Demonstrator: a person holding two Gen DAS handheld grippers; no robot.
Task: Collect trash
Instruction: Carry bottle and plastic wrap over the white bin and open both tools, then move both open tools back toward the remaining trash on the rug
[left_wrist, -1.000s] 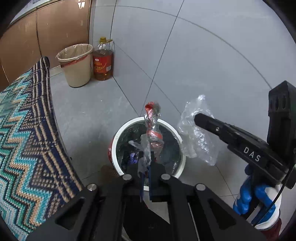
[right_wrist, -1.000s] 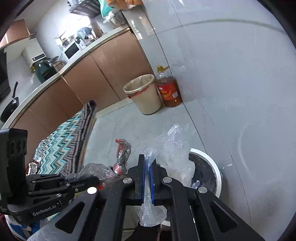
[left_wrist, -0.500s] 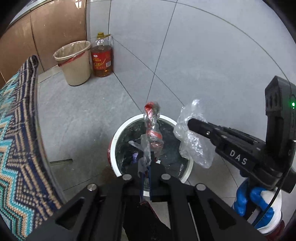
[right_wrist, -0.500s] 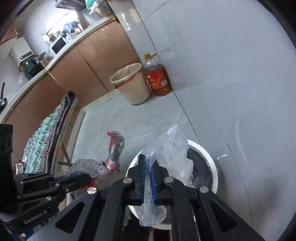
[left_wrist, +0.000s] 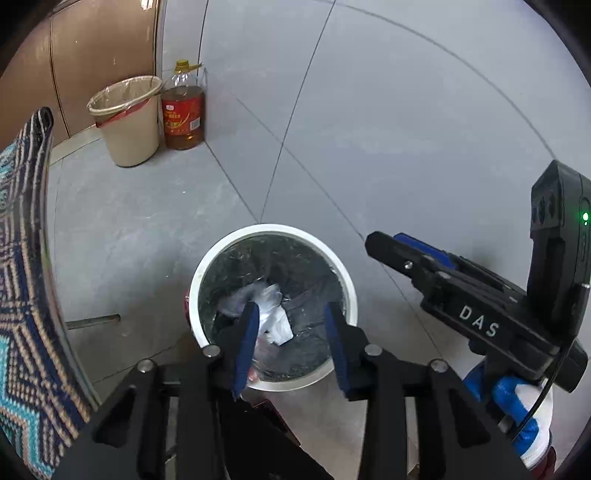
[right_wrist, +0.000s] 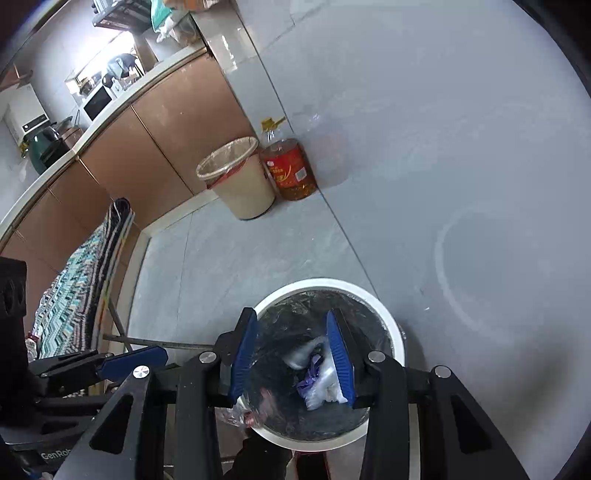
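A white-rimmed trash bin (left_wrist: 347, 284) with a dark liner stands on the grey floor, also in the right wrist view (right_wrist: 395, 332). Crumpled clear plastic and wrapper trash (left_wrist: 271, 314) lies inside it, seen too in the right wrist view (right_wrist: 317, 373). My left gripper (left_wrist: 291, 332) is open and empty just above the bin. My right gripper (right_wrist: 291, 350) is open and empty over the bin as well; it shows in the left wrist view (left_wrist: 388, 247) at the bin's right.
A beige lined bin (left_wrist: 127, 118) and an oil bottle (left_wrist: 183, 110) stand by the wall at the back. A zigzag-patterned cloth (left_wrist: 22, 295) covers a table edge on the left. Brown cabinets (right_wrist: 166, 140) run behind.
Both grippers opened over the bin. The twisted red wrapper left my left gripper and the clear plastic bag left my right gripper; both now lie in the bin.
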